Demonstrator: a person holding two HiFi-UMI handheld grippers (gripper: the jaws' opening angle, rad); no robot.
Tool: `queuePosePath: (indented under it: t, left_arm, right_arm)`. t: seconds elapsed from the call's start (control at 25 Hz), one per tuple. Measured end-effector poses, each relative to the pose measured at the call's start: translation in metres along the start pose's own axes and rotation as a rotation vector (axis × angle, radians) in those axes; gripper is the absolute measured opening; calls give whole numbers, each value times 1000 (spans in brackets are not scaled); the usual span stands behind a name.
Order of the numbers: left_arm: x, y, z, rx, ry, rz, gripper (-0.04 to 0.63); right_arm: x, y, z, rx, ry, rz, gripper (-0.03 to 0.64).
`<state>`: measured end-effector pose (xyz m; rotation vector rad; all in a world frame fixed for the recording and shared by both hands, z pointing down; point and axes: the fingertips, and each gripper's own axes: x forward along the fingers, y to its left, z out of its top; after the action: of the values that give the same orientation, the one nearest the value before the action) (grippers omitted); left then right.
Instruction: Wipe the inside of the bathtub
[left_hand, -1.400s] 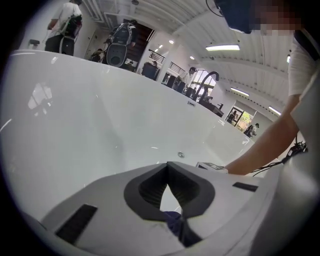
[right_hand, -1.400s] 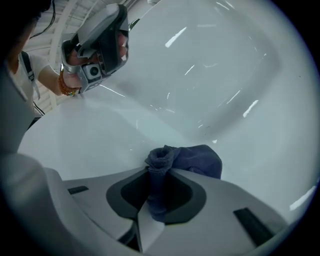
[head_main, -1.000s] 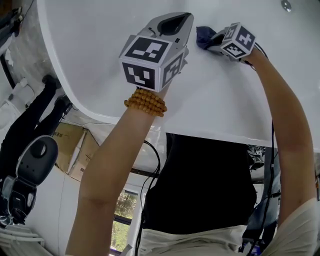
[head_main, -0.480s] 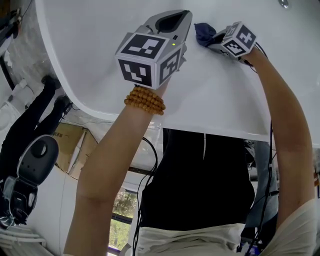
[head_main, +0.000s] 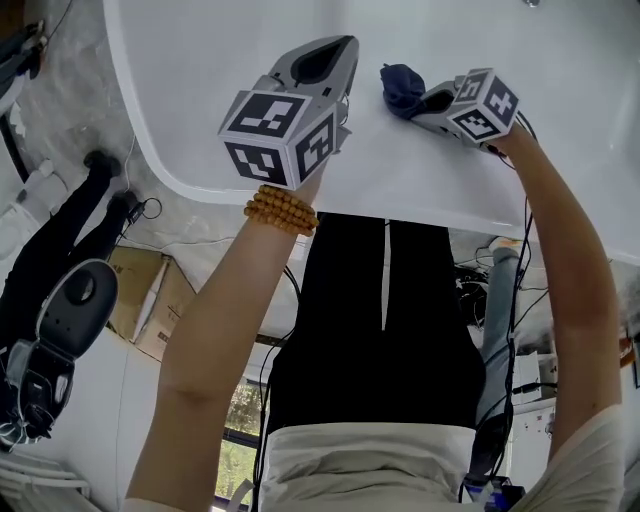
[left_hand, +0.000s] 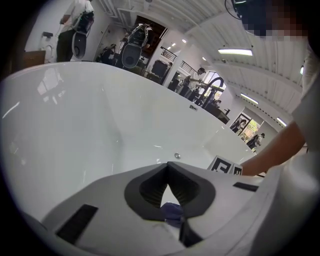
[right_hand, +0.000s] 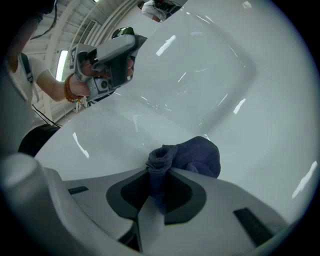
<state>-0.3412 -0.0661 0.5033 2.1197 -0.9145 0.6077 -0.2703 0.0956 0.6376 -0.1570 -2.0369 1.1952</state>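
The right gripper was clamped shut on a dark blue cloth. A twisted neck of the fabric was pinched between the jaws. The rest was bunched into a wad just past the tips, a little to the gripper's right. From there the wad appeared to press against the white inner wall of the bathtub, though the contact itself was hard to confirm.

The cloth had little length of its own. Its only clear axis ran straight out along the jaws, so it pointed wherever the right gripper pointed. In the head view that was across the tub toward the person's left, with the cloth leading.

Beyond the wad and near it, but apart from it, hung the left gripper. Its jaw tips met in the left gripper view. A scrap of dark blue showed through the gap behind the tips, and I could not tell whether it was held there or only seen beyond.

The right gripper was therefore the one placed to wipe. Bare tub lay ahead of the wad and to both its sides, so the next stroke would probably drag the wad sideways along the wall.
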Motion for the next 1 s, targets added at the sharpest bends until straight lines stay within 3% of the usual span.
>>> queuePosePath:
  t: [0.36,0.64,1.0]
  left_arm:
    - [-28,-32,4,-44,-40,20,-3]
    - [-41,-57,5,-31,-46,14,-3]
    - [-38,-72,0,-18,-29,-6,-3]
  right_arm:
    - [-48,92,2,-39,-119,53,80]
    - [-76,150,5,-105,-135,104,80]
    - [-80,159,6,-132,-135,125,80]
